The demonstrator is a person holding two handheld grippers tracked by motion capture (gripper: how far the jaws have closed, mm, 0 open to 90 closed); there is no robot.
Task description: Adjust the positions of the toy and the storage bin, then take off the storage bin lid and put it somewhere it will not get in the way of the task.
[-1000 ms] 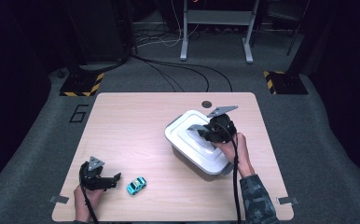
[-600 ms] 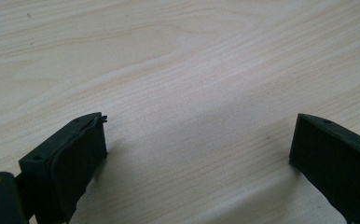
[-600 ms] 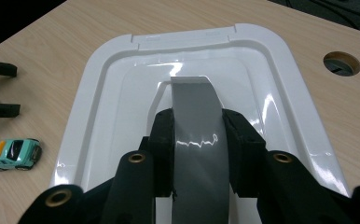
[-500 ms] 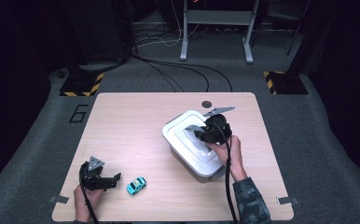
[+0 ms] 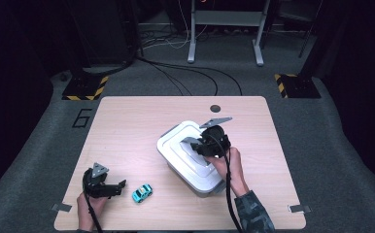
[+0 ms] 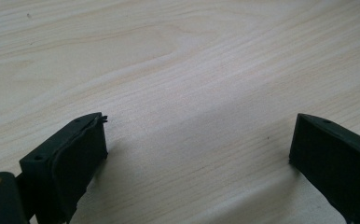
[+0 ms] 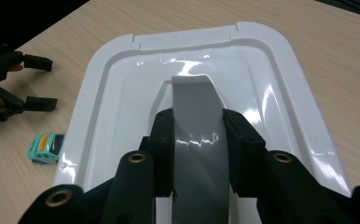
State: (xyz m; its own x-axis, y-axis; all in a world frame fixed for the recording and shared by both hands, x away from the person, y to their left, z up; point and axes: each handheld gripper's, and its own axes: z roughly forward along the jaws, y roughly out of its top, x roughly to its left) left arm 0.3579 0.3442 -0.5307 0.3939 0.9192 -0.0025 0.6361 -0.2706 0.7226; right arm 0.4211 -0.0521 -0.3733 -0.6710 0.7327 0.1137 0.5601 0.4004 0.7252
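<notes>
Since the earlier frames, right tool [image 5: 201,145] and the white lidded bin [image 5: 176,155] under it are sitting further left and nearer on the counter [image 5: 127,126]; left tool [image 5: 119,188] and toy car are sitting where they were.

Right tool is clamping the grey handle [image 7: 194,126] on the bin's white lid [image 7: 103,84], both pads pressing the handle's sides, as the right gripper view [image 7: 197,154] is showing. Hand [image 5: 224,162] is coming in from the near right, cable trailing back along the sleeve. Grey plate on top of the tool is sticking out toward the far side.

Bin is sitting right of the counter's middle, turned at an angle, one corner pointing near-right. Lid is lying on the bin.

Left tool is resting near the near-left corner of the counter, jaws standing wide apart with bare wood between them in the left gripper view [image 6: 197,154], gripping nothing. Left hand [image 5: 89,206] is holding it from the near edge.

Small teal toy car [image 5: 142,192] is lying just right of the left tool, apart from it, well left of the bin's near corner.

Dark round hole [image 5: 215,108] is showing at the counter's far edge.
</notes>
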